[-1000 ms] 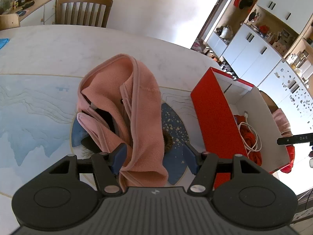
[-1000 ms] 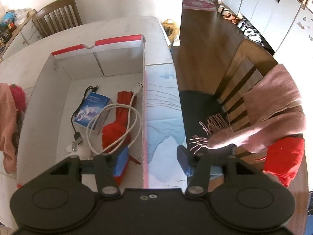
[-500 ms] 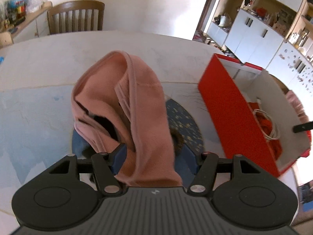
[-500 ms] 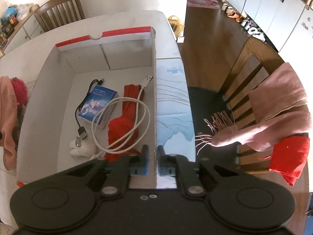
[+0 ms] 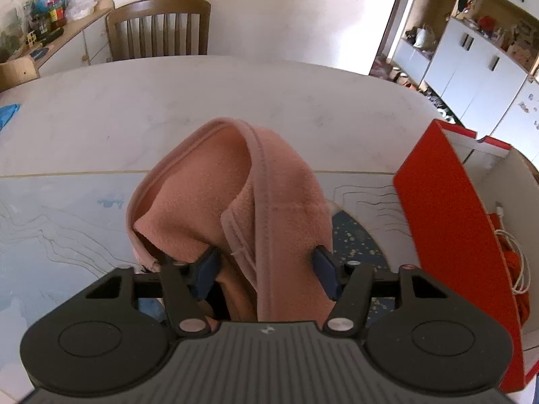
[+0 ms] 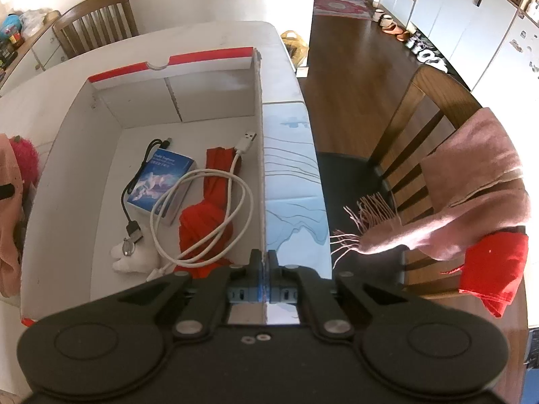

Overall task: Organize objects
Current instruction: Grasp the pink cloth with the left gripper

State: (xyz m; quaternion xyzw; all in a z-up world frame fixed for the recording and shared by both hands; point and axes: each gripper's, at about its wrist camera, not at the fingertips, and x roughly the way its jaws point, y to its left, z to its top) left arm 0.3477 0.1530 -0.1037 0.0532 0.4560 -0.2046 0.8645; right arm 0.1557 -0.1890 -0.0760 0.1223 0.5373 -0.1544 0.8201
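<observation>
- Since the earlier frame the right gripper (image 6: 264,271) has closed: its fingers were wide apart on both sides of the near wall of the box and now they press together on the thin edge of this wall.
- The left gripper (image 5: 266,264) has come closer to the soft pink fleece cloth (image 5: 235,195), which now fills more of the left wrist view; its fingers are closing, with a fold of the cloth between them, but I cannot tell if the blue pads already press on it.
- The pink cloth lies in a heap on the white marble-look worktop (image 5: 168,101), over a round dark blue mat with light speckles (image 5: 357,235).
- The open cardboard box with red outside and white inside (image 6: 101,155) stands on the worktop to the right of the cloth.
- In the box lie a small blue printed carton (image 6: 161,181), a black short cable (image 6: 129,202), a white coiled USB cable (image 6: 215,208), a red crumpled cloth (image 6: 209,208) and a small white soft figure (image 6: 131,256).
- Beside the box a light blue paper with thin contour lines (image 6: 293,181) covers the worktop edge.
- A wooden chair (image 6: 421,128) next to the worktop carries a pink fringed scarf (image 6: 471,181) and a red cloth (image 6: 495,266).
</observation>
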